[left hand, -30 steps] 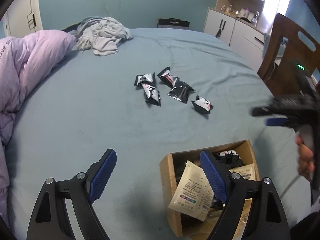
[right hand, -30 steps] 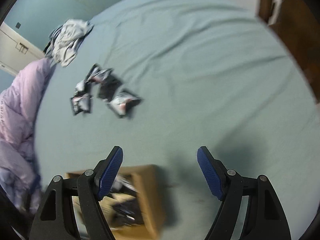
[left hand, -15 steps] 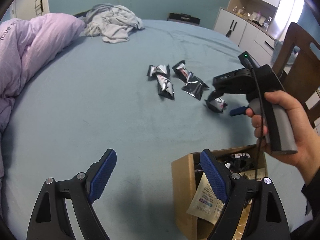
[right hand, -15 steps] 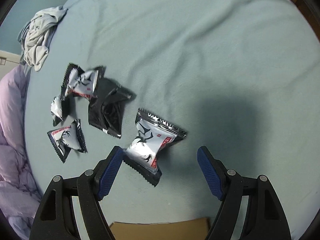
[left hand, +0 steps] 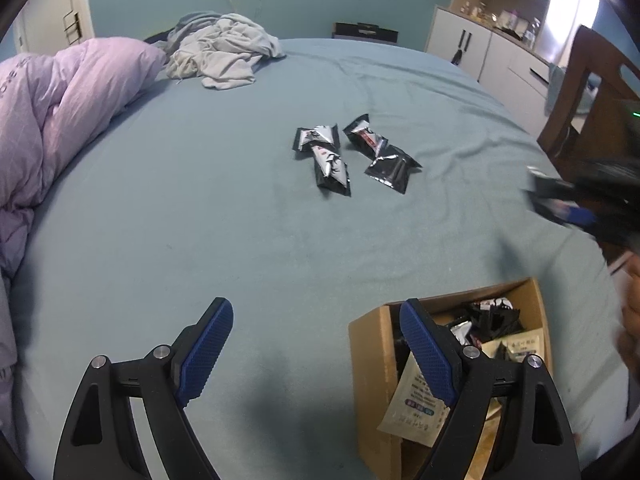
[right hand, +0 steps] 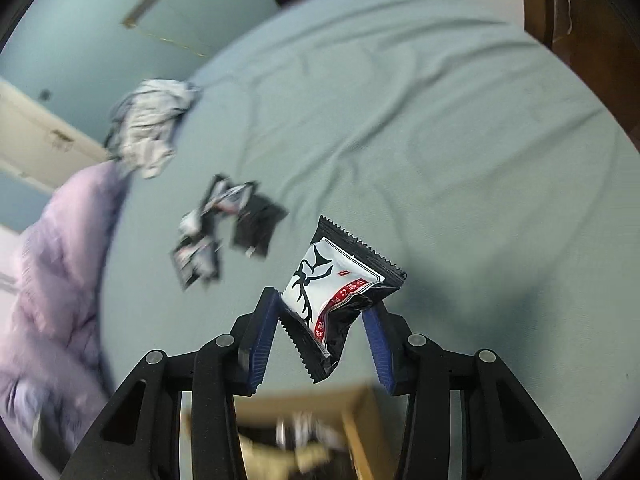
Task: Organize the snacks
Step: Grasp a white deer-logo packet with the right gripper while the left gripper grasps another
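Note:
A black-and-white snack packet (right hand: 332,292) hangs off the bed between the blue pads of my right gripper (right hand: 322,308). Its jaws are closing on the packet and hold it above the near cardboard box (right hand: 360,404). In the left wrist view that gripper (left hand: 568,208) is a blur at the right edge. Several more black packets (left hand: 328,164) lie together mid-bed. My left gripper (left hand: 316,316) hovers open and empty over the blue sheet, its right finger over the box (left hand: 368,344), which holds packets and beige sachets.
A lilac duvet (left hand: 60,120) is bunched along the left side of the bed, and grey clothes (left hand: 224,56) lie at the far end. A wooden chair (left hand: 592,92) and white cabinets (left hand: 480,48) stand beyond the right edge.
The right gripper closed on the nearest packet, lifted it off the bed and drew back towards the box. The left gripper stayed put and open.

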The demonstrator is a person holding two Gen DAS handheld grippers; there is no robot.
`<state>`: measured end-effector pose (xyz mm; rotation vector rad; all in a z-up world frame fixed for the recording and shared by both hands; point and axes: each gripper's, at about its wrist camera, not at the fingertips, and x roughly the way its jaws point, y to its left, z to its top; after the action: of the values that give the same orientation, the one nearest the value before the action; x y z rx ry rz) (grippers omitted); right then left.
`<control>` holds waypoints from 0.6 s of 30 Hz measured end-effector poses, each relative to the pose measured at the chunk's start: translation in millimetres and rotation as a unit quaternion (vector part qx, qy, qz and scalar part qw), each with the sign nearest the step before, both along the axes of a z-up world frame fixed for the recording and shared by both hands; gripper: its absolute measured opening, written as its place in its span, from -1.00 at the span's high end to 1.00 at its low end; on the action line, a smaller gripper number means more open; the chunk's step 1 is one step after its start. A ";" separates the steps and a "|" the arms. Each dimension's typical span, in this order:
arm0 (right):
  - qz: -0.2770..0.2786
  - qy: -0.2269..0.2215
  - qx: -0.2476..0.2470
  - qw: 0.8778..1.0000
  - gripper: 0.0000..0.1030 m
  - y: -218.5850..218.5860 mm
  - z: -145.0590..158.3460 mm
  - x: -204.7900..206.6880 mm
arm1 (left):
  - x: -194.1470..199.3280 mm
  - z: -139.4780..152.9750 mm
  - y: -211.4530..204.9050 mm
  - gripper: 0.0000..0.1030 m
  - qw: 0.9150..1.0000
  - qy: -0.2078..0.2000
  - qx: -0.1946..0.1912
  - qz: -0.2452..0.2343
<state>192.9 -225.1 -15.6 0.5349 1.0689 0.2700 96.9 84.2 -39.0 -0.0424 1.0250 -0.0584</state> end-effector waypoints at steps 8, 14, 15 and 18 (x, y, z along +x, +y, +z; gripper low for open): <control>0.033 -0.077 0.001 0.997 0.20 -18.8 5.7 -95.4 | 31.4 5.8 -26.1 -0.69 0.998 0.012 0.025 -0.051; 0.044 -0.041 0.011 0.998 0.20 -17.6 -29.4 -88.6 | 87.8 -11.6 -33.4 -0.78 0.998 0.035 0.001 -0.059; 0.044 -0.039 0.016 0.998 0.19 -16.2 -31.6 -83.6 | 102.4 -18.3 -33.1 -0.78 0.998 0.039 0.001 -0.057; 0.050 -0.041 0.014 0.998 0.19 -15.1 -30.4 -75.6 | 132.6 -34.4 -37.8 -0.78 0.997 0.046 0.042 -0.050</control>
<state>117.2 -240.2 -46.0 0.4929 1.0140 0.3920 229.5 46.4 -73.4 0.0831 1.1203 -0.1063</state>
